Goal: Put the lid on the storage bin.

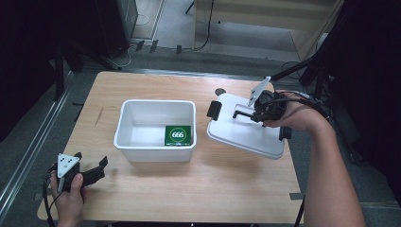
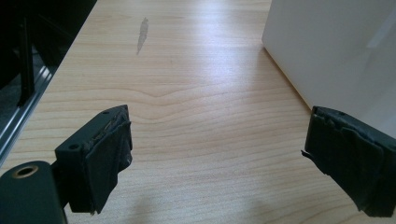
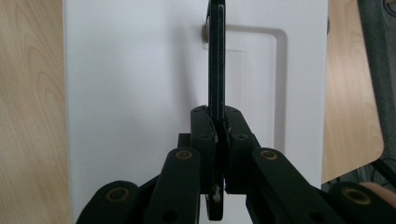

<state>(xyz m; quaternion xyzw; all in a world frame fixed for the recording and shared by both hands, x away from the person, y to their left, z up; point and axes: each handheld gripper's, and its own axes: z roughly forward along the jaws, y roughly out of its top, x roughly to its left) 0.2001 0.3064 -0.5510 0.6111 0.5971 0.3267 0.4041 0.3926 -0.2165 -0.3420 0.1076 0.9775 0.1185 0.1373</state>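
High view: one lid (image 1: 236,132), one bin (image 1: 155,142), two grippers.

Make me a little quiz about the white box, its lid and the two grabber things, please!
1. True or false: the right gripper has its jaws shut on the black handle of the white lid.
2. What lies inside the white box? A) a red ball B) a green card with 666 on it C) a spoon
3. Fill in: the left gripper has its jaws ____, with bare table between them.

Key:
1. True; the right gripper view shows the handle pinched between the jaws.
2. B; the green card lies at the box's near right corner.
3. Open.
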